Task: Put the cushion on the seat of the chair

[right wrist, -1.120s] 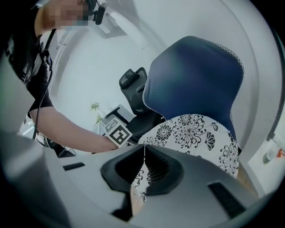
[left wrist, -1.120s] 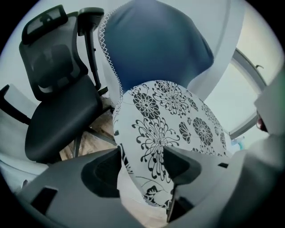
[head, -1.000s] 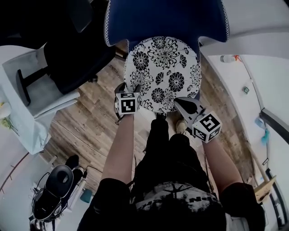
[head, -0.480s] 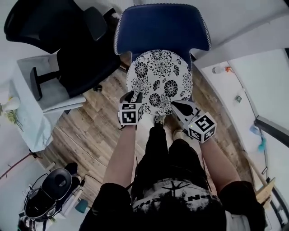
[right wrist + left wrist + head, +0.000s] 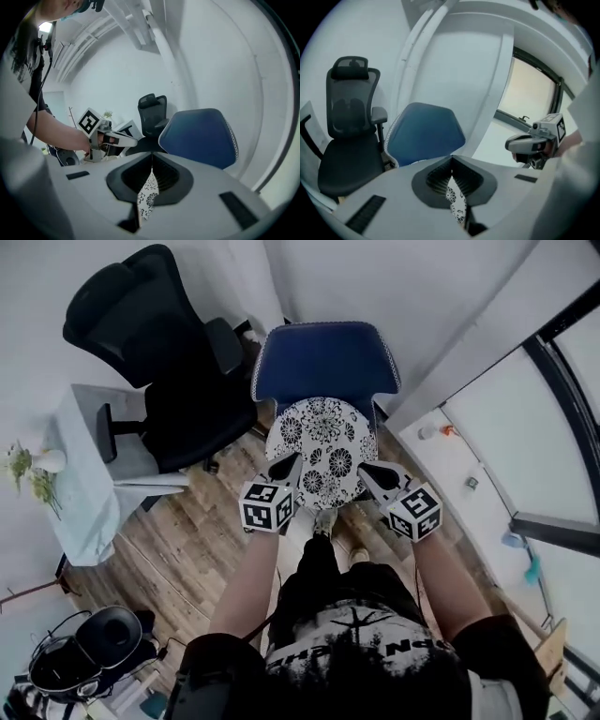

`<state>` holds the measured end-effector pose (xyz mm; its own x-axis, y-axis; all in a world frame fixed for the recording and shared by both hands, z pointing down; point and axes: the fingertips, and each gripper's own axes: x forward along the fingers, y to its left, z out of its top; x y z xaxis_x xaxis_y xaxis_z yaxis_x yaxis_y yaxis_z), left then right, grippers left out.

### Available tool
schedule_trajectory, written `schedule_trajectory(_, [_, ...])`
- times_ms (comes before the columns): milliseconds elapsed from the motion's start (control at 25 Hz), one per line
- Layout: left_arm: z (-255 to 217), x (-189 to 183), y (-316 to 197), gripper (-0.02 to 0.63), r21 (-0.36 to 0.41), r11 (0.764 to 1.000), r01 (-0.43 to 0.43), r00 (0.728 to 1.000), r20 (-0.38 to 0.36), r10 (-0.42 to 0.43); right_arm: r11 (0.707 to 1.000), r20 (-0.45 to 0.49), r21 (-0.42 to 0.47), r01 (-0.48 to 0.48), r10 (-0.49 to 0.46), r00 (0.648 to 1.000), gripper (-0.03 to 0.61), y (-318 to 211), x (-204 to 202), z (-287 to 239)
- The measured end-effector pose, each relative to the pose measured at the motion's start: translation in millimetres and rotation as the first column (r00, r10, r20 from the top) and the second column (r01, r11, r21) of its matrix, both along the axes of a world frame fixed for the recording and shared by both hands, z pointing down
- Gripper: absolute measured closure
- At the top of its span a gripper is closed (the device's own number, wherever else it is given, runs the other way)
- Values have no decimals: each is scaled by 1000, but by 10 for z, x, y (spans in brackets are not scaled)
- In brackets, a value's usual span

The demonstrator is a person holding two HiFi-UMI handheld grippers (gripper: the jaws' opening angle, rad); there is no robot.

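A round cushion with a black-and-white flower print hangs between my two grippers, just in front of the blue chair, and hides its seat. My left gripper grips the cushion's near left rim. Its jaws have just been closing, and in the left gripper view a strip of the printed cloth is pinched between them. The right gripper is shut on the near right rim, with cloth caught between its pads. The blue chair's back stands ahead in both gripper views.
A black office chair stands left of the blue chair, close beside it. Further left is a white-covered table with a small vase of flowers. A white wall and a window run along the right. The floor is wood planks.
Both grippers have risen and carried the cushion up with them. The left jaws, open at the cushion's rim a second ago, have shut on it.
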<state>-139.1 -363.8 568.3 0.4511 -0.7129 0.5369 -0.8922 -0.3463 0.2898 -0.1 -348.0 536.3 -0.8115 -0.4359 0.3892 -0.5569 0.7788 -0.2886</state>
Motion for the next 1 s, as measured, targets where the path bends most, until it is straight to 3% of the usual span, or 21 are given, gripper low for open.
schedule_trajectory(280, [-891,320,-70,600,128,985,-112,993,-21,116,995,19,56,-87,86,996,558,-206,281,-641])
schedule_trajectory(560, [-1503,509,-294,600,216,953,-215,974,-21,225,982,73,130,-137,128,989,560,-426,267,-1197])
schedule_trajectory(800, [-1949,515,-381,600,300,913,-278,957,2,291,970,109,184,-157,139,984,560,-515,171,-1598])
schedule_trajectory(1000, [-2149,450,-334,600,323,900,-293,951,0,309,962,144,212,-171,143,979,560,-546,97,-1830])
